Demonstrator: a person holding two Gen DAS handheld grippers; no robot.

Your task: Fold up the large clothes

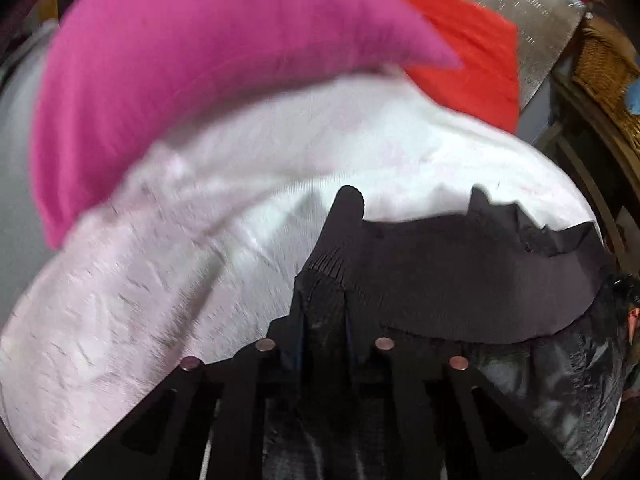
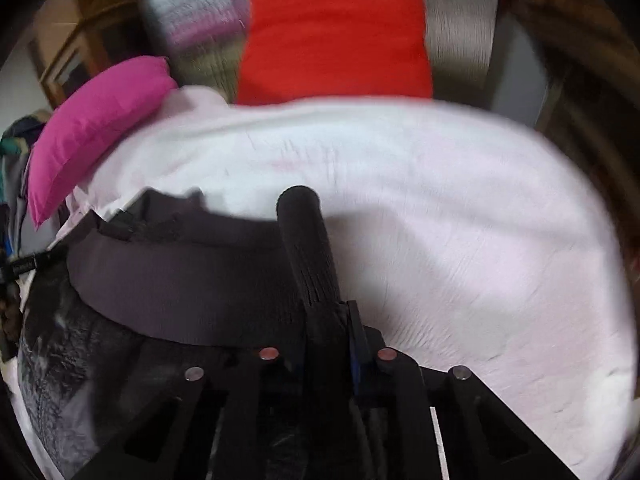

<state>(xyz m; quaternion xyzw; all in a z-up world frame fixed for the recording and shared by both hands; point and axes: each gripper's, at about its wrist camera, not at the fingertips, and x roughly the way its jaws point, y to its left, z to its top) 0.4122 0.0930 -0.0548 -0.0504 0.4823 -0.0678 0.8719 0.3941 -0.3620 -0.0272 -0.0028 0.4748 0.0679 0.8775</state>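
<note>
Two claws each pinch the same dark garment (image 1: pixel 460 280) along its ribbed band. The left claw (image 1: pixel 340 248) is closed on the band's one end, its fingers pressed together with the knit cloth bunched between them. The right claw (image 2: pixel 308 248) is likewise clamped shut on the other end, the band (image 2: pixel 180 280) running off to its left. Between the two grips the band stretches in a curve, and below it hangs shinier black fabric (image 1: pixel 560 380) with a mottled grey sheen. A zip pull or tag (image 2: pixel 28 266) sticks out at the garment's far edge in the right wrist view.

The garment is held just above a bed covered with a white, faintly pinkish sheet (image 1: pixel 160 280) that is lightly wrinkled. At the head of the bed a magenta pillow (image 1: pixel 180 60) lies to the left and a red pillow (image 1: pixel 468 52) to the right, both resting on the sheet's far edge. Behind them stands a silvery, quilted-looking headboard (image 1: pixel 532 4).

Beside the bed, a woven wicker piece (image 1: pixel 608 68) and dark wooden framing (image 1: pixel 580 152) show at the right. In the right wrist view, wooden door or cabinet panels (image 2: pixel 76 48) and a heap of mixed clothes (image 2: pixel 16 152) sit at the left. Both views are motion-blurred.
</note>
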